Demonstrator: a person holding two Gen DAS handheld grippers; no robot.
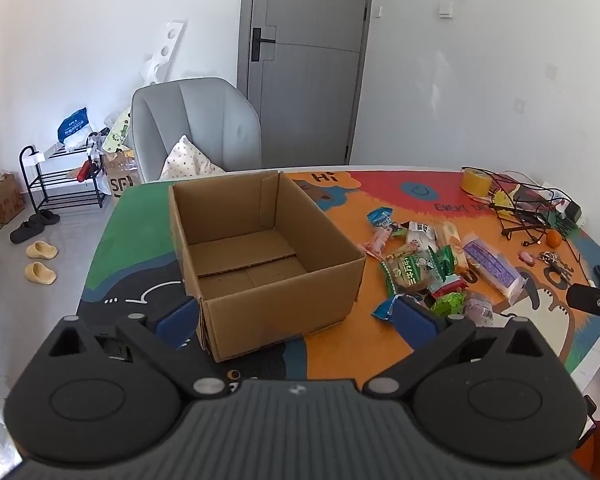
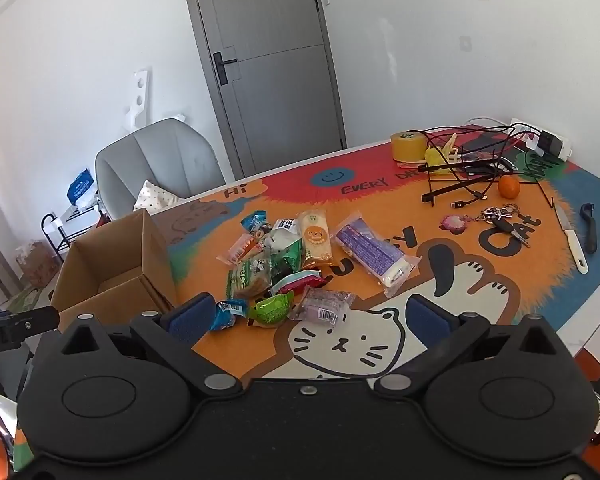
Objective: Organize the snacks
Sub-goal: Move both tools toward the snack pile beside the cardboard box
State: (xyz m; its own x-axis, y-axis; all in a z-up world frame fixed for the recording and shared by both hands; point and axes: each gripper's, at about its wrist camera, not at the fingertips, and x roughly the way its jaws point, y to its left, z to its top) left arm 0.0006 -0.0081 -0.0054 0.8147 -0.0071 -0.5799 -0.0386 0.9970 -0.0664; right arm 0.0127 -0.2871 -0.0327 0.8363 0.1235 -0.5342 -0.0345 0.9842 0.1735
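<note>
Snacks (image 2: 296, 264) lay heaped on the cartoon-cat table mat (image 2: 520, 280), just to the right of an empty cardboard box (image 1: 260, 248) that stood open-topped with its flaps folded down inside. Both hand-held tools hung above the near edge of the table, tilted downward. The left gripper (image 1: 296, 316) had its blue pads spread wide over the box's near corner, holding nothing; the right gripper (image 2: 306, 316) was likewise spread wide and empty, above the nearest packets.

The purple long packet (image 2: 374, 254) lay with its long axis running from far-left to near-right, its white end pointing toward the near-right. The yellow wafer pack (image 2: 316, 238) ran almost straight away from the camera.

Risks looked mostly to come from the overlap: a pinch on the small green packet (image 2: 270, 310) or the blue candy wrapper (image 2: 228, 314) would likely drag a neighbour or crush a soft pack. A grip across the purple packet's length instead of its width might slip. The light box could probably slide if nudged. A knife (image 2: 572, 244), keys (image 2: 504, 222) and cables (image 2: 476, 168) lay well apart, to the right.
</note>
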